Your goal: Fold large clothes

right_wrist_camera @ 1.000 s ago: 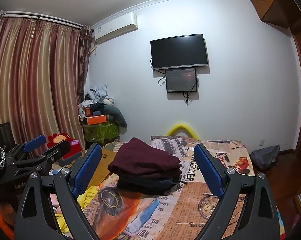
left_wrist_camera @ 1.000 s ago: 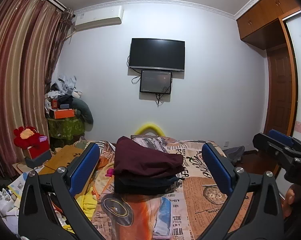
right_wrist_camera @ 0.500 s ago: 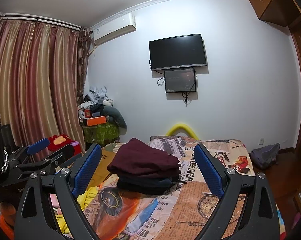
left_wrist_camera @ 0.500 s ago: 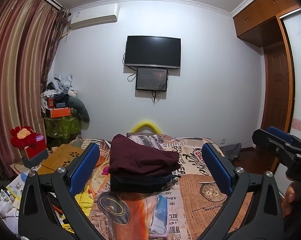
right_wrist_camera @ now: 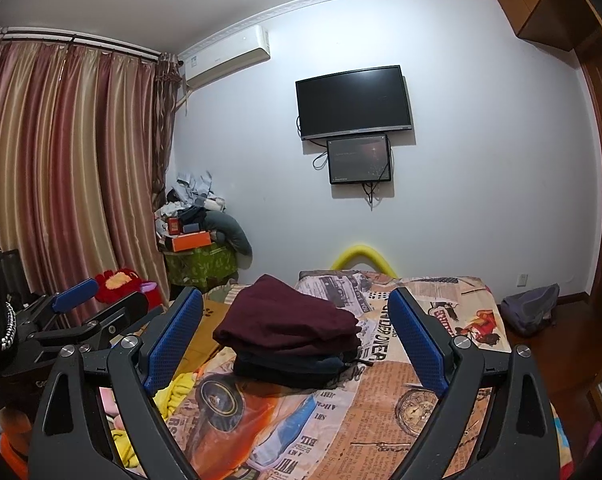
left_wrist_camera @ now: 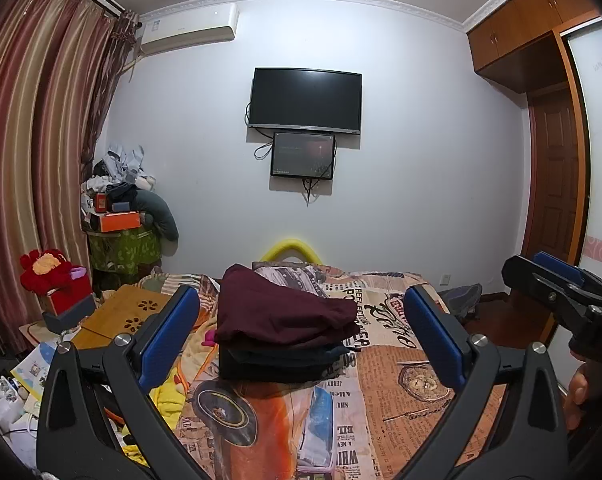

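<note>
Folded maroon garment [left_wrist_camera: 281, 312] on top of dark folded clothes [left_wrist_camera: 277, 364], mid of bed [left_wrist_camera: 413, 380]. Soft, limp, prob. light; best pinched at edge/corner. Left tool [left_wrist_camera: 301, 340] and right tool [right_wrist_camera: 297, 338] spread wide, empty, held short of the pile.

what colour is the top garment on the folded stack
Dark maroon, clearest in the right wrist view.

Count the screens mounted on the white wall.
2. A large black television hangs high on the wall; a smaller dark screen sits directly beneath it, cables dangling below. Both appear in the right wrist view as well. None seems hidden.
</note>
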`<state>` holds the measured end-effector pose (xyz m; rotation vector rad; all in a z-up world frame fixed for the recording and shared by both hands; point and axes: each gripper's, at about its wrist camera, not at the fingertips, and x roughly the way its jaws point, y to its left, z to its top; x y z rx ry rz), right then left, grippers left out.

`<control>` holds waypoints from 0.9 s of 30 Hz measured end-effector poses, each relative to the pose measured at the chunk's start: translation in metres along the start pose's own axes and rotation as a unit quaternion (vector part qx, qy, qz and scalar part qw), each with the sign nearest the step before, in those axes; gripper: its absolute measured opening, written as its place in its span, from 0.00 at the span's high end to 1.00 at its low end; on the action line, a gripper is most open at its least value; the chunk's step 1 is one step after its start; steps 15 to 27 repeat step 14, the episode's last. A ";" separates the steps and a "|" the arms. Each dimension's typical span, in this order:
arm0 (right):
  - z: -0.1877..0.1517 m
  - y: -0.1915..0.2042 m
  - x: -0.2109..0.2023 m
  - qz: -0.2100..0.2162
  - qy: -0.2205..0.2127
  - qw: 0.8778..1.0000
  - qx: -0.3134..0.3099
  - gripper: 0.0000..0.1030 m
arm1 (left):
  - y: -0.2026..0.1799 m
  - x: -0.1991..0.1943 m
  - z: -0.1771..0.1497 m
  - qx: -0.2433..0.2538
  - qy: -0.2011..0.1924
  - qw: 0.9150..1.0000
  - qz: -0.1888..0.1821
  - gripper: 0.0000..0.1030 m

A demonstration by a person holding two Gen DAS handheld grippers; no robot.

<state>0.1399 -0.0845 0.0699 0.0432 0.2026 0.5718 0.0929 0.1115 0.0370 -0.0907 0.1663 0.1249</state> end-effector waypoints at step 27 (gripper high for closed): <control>-0.002 0.004 0.008 0.001 0.011 1.000 -0.005 0.10 | 0.004 0.006 -0.006 -0.003 0.009 1.000 -0.002 0.00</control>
